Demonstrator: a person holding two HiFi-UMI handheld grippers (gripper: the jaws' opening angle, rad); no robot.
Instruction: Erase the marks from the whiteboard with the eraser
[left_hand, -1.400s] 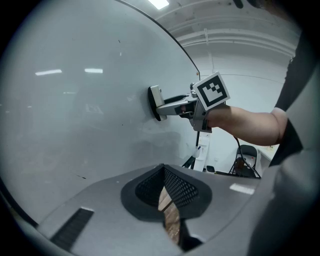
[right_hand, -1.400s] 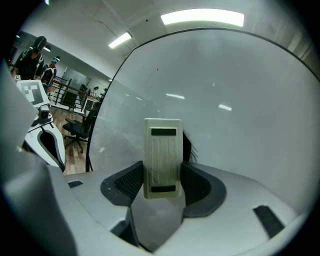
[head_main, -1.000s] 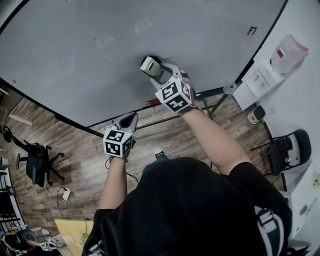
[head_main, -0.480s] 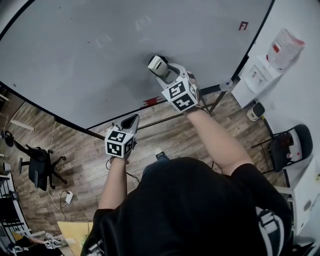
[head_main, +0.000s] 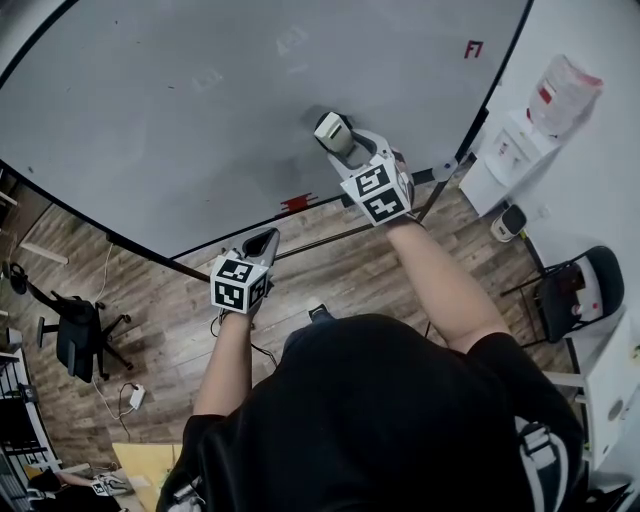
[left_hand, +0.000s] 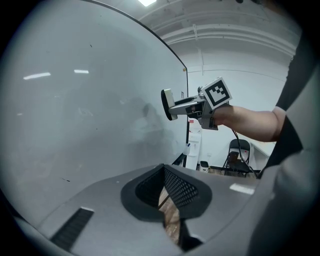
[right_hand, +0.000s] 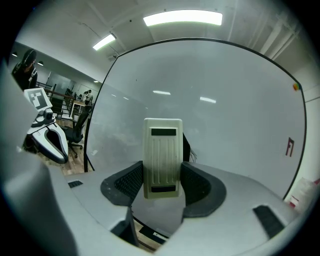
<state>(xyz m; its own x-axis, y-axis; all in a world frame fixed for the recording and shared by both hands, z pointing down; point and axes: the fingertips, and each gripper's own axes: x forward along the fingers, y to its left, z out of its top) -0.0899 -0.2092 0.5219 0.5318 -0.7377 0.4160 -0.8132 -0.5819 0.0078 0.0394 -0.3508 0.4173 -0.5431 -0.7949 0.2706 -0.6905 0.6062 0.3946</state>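
Observation:
The big whiteboard (head_main: 180, 120) carries faint smudged marks (head_main: 290, 42) near its top and a small red mark (head_main: 474, 48) at the upper right. My right gripper (head_main: 340, 142) is shut on a cream eraser (head_main: 330, 128), which it presses to the board's lower middle. In the right gripper view the eraser (right_hand: 162, 157) stands upright between the pads, with the red mark (right_hand: 289, 146) far to its right. My left gripper (head_main: 264, 238) hangs below the board's bottom edge, shut and empty. The left gripper view shows its jaws (left_hand: 167, 197) closed and the eraser (left_hand: 167, 104) ahead.
A red item (head_main: 295, 204) lies on the board's bottom rail. A water dispenser (head_main: 520, 140) stands by the wall at right, with a black chair (head_main: 575, 290) below it. An office chair (head_main: 75, 330) stands on the wooden floor at left. Stand legs (head_main: 430, 195) cross under the board.
My right gripper has slid the eraser rightward along the board. The left gripper has stayed nearly still below the board's edge.

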